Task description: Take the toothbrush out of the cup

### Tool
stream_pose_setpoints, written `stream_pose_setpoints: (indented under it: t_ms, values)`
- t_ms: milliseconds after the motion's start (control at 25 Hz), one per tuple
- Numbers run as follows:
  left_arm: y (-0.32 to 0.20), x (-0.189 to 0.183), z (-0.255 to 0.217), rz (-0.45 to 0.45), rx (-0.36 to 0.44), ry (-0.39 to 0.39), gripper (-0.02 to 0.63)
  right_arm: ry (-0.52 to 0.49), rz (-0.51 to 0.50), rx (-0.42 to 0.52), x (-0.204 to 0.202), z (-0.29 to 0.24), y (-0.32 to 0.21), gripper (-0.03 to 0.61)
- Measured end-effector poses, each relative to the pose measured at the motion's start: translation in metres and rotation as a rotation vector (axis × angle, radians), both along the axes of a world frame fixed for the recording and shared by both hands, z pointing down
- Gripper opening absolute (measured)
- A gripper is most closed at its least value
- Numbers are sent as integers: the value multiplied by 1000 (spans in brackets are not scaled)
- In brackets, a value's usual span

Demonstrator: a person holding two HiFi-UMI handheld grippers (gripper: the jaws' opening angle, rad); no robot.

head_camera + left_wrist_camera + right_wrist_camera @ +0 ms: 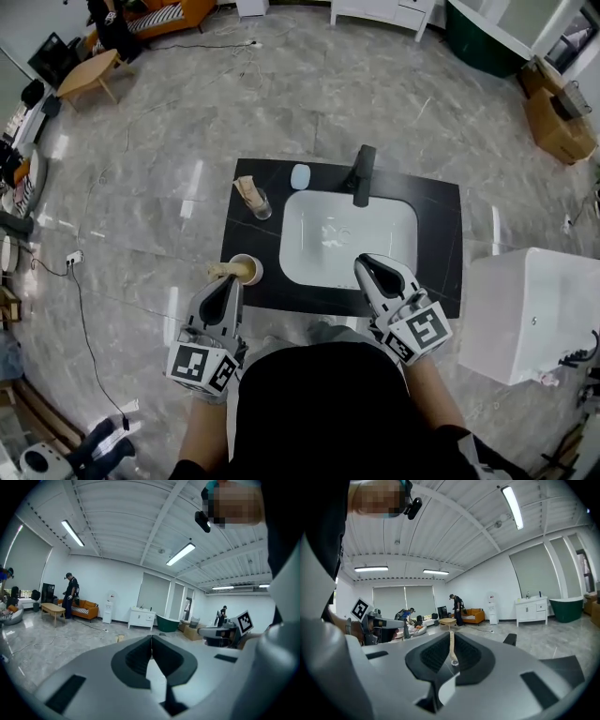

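A tan cup stands at the front left corner of the black counter. A pale handle, likely the toothbrush, leans out over its left rim. My left gripper is shut and empty, with its tips just in front of the cup; in the left gripper view the jaws meet with nothing between them. My right gripper is also shut and empty, over the front rim of the white sink. A clear glass holding a wooden piece stands farther back.
A black faucet rises behind the sink, with a small white oval object to its left. A white box-like unit stands right of the counter. A cable runs over the marble floor at left. People stand far off in the room.
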State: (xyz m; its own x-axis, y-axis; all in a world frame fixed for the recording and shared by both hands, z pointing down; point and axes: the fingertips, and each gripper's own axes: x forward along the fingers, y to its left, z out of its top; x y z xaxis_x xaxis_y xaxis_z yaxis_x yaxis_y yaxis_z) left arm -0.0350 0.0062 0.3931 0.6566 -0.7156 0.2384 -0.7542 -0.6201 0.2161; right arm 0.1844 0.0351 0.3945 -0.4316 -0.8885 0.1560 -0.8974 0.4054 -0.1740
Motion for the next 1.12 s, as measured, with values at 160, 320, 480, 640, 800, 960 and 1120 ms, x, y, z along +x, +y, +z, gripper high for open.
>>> stream_pose_setpoints:
  t_ms: [160, 320, 480, 640, 800, 960, 1120]
  values:
    - [4, 4, 7, -60, -4, -31, 23, -11, -45, -10, 11, 7, -10, 45]
    - [9, -6, 19, -107, -25, -57, 23, -16, -81, -22, 8, 10, -20, 46]
    - [11, -25, 35, -151, -59, -82, 23, -7, -114, -29, -1, 13, -29, 44]
    - [9, -50, 50, -180, -86, -109, 23, 2, -129, -38, -15, 16, -42, 46]
    - [4, -77, 69, -195, -126, -133, 23, 9, -143, -50, -34, 17, -52, 46]
    - [0, -102, 90, -196, -176, -144, 24, 22, -149, -58, -55, 17, -60, 46]
    - [-6, -123, 114, -188, -232, -140, 25, 33, -139, -69, -72, 17, -66, 45]
